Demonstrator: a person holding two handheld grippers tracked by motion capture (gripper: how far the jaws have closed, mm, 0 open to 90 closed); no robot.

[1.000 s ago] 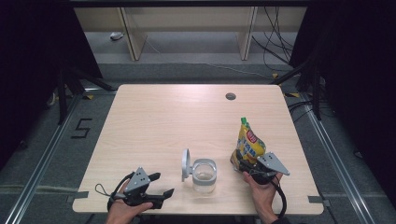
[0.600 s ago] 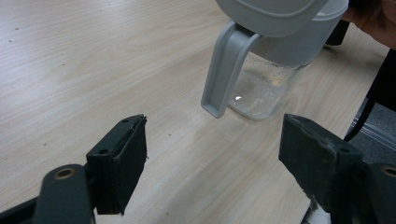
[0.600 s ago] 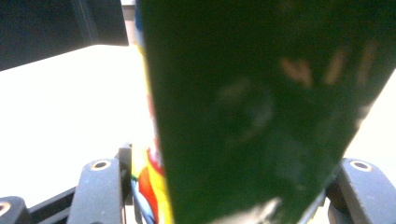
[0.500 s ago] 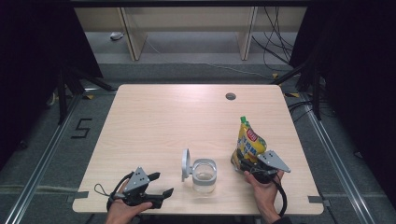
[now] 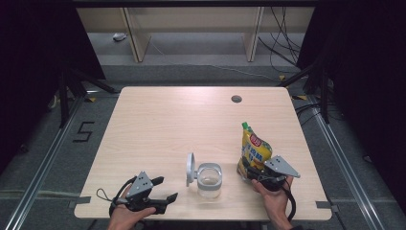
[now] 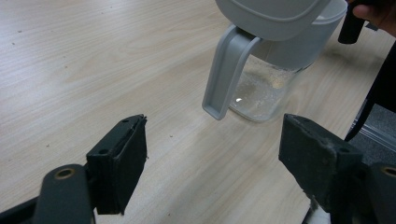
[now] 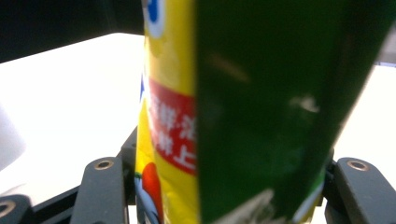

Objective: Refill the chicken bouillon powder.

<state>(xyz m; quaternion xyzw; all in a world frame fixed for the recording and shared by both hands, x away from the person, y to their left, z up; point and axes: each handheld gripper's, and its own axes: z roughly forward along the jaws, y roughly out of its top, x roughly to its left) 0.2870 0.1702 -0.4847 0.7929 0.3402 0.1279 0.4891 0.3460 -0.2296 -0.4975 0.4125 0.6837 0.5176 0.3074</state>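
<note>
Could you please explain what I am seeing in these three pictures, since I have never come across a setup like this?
There is no robot here: a person at a table holds a hand-held gripper in each hand. One picture comes from a camera above the table; the other two come from cameras riding on the grippers, looking along their black jaws. On the table stands a clear jar with a grey lid flipped open. The left gripper is open and holds nothing; its own view shows the jar just ahead of the jaws. The right gripper is shut on a yellow pouch, held upright beside the jar; its own view shows the pouch close up between the jaws.
</note>
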